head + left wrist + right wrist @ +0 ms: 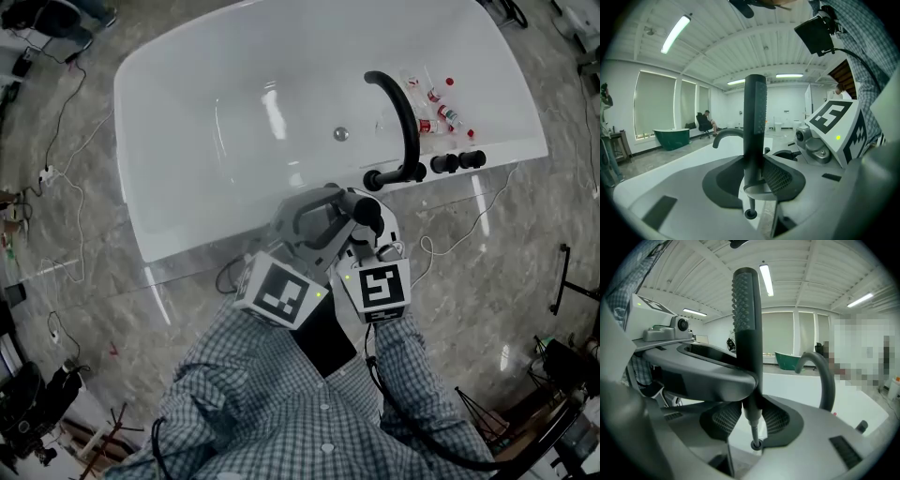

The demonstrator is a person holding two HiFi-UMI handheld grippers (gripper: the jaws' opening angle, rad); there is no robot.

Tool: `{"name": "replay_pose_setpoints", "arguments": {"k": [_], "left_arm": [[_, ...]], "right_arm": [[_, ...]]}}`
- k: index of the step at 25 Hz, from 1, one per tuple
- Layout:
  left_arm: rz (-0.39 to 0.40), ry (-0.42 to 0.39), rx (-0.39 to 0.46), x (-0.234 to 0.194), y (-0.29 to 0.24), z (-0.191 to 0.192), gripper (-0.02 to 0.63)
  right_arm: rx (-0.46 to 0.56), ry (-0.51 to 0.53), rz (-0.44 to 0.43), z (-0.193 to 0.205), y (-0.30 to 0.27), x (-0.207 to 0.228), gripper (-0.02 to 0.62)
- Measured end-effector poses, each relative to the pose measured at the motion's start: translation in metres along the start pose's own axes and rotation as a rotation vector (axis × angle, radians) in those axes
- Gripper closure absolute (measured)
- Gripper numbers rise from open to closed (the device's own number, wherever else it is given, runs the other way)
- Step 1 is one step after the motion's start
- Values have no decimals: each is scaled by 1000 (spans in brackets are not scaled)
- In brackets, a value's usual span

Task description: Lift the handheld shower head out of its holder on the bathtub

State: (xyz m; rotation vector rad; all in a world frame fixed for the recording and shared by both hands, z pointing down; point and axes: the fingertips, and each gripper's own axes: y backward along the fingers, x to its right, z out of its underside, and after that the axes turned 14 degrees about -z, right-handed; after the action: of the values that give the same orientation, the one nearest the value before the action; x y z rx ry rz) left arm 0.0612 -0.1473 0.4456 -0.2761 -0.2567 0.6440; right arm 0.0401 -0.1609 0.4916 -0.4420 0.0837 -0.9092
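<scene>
Close to the person's chest, the left tongs [754,174] and right tongs [751,417] are both clenched on the dark handheld shower head [754,112], kept upright between them, seemingly to steady it just above the bathtub's [202,230] near rim, with the curved spout [401,112] farther off to the right.

Head camera: high, faces steeply down onto the bathtub [150,187] and floor, mid range. Left claw [757,180] camera: sits low behind its jaws, faces along them, very near the shower head [754,108] between them. Right claw [752,420] camera: same set, from the opposite side. Both share the shower head and each other's claw. All 3 catch the black spout [403,112].
</scene>
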Motion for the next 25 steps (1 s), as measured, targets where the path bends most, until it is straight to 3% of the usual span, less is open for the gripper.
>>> {"name": "replay_pose_setpoints", "arguments": {"k": [7,11,16,21,25], "left_arm": [[15,-47,8,-1,20,-34,509],[19,-81,22,-4,31,-58,509],[8,-65,57,-11,47,-90,509],[9,-64,89,-10,60,-114,508],[30,-71,109,-7,67,-132,509]], "right_arm": [[42,-47,-4,-35,17,-14,462],[88,38,4,-64,27,-16,462],[107,54,11,-97,40,-22,462],[110,-28,9,-120,54,-34,462],[110,15,32,-130,68,-33,462]]}}
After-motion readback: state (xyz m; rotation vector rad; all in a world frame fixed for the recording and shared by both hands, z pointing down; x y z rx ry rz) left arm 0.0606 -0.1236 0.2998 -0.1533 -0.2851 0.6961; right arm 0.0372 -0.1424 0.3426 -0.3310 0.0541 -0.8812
